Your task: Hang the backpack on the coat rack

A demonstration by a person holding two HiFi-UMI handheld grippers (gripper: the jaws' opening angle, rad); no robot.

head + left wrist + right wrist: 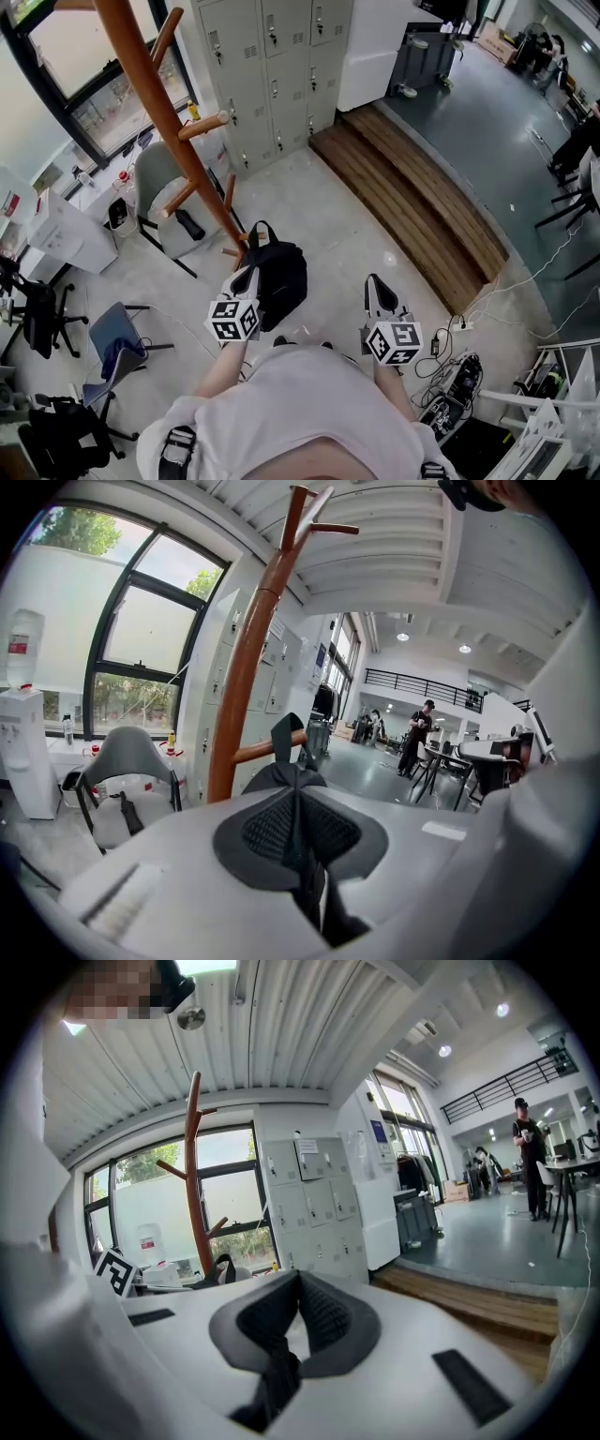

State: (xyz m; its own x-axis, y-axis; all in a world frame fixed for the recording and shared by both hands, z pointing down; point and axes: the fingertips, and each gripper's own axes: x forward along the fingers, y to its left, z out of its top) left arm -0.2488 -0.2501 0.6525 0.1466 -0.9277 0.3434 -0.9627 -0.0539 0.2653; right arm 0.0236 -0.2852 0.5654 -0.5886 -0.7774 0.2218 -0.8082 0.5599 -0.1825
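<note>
A wooden coat rack (159, 94) rises at the upper left of the head view, with its foot near my left gripper (246, 274). The black backpack (281, 277) hangs just right of that gripper, its top handle loop standing up beside the trunk. In the left gripper view the left gripper (298, 794) is shut on black backpack fabric (286, 775). The handle loop rises there in front of a low peg (258, 752) of the rack (246, 667). My right gripper (378, 286) stays apart on the right, and its jaws (298, 1283) look shut with nothing in them.
Grey lockers (272, 66) stand behind the rack. A grey chair (159, 178) and a water dispenser (66, 234) are to its left. A wooden step (412, 197) runs along the right, with cables (450, 366) on the floor. A person (415, 733) stands far off.
</note>
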